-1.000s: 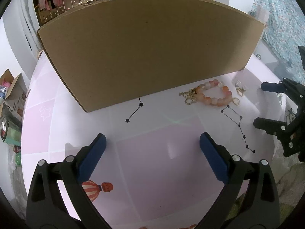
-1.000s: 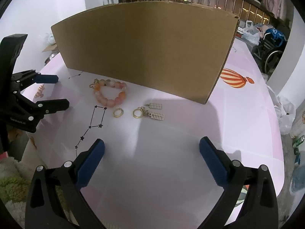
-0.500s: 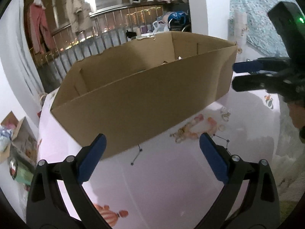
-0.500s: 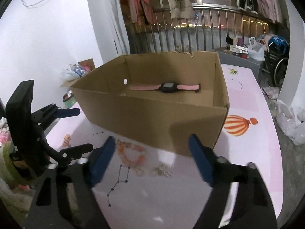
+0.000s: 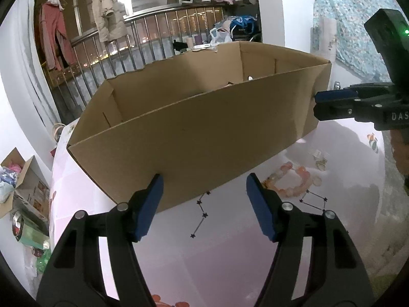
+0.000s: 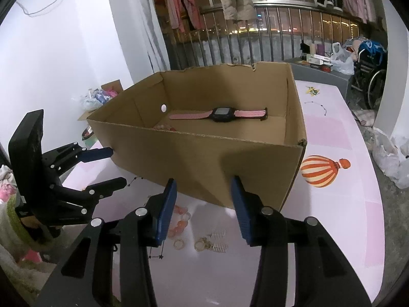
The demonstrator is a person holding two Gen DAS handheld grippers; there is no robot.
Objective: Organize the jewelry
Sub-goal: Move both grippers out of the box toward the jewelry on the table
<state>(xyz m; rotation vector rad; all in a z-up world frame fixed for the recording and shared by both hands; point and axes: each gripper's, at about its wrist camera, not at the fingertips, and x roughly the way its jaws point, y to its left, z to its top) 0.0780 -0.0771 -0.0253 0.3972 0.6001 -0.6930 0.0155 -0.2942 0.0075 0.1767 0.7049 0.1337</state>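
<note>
Presently, both claws hang empty above the counter [image 6: 332, 230], jaws apart and just narrowing with nothing between them. The right claw [image 6: 204, 204] hovers over the bead bracelet [image 6: 179, 223], the gold rings [image 6: 179, 243] and the comb-shaped earrings [image 6: 219, 241], which lie close together just in front of the cardboard box [image 6: 204, 158]; the left claw [image 5: 204, 199] faces the box's near wall. Inside the box lies a pink-strapped watch [image 6: 219, 113]. Risks, as judged: a descent with jaws this narrow may straddle only part of the bracelet or scatter the adjacent small pieces; the low-lying rings may slip from the pads; either claw may nudge the box wall.
</note>
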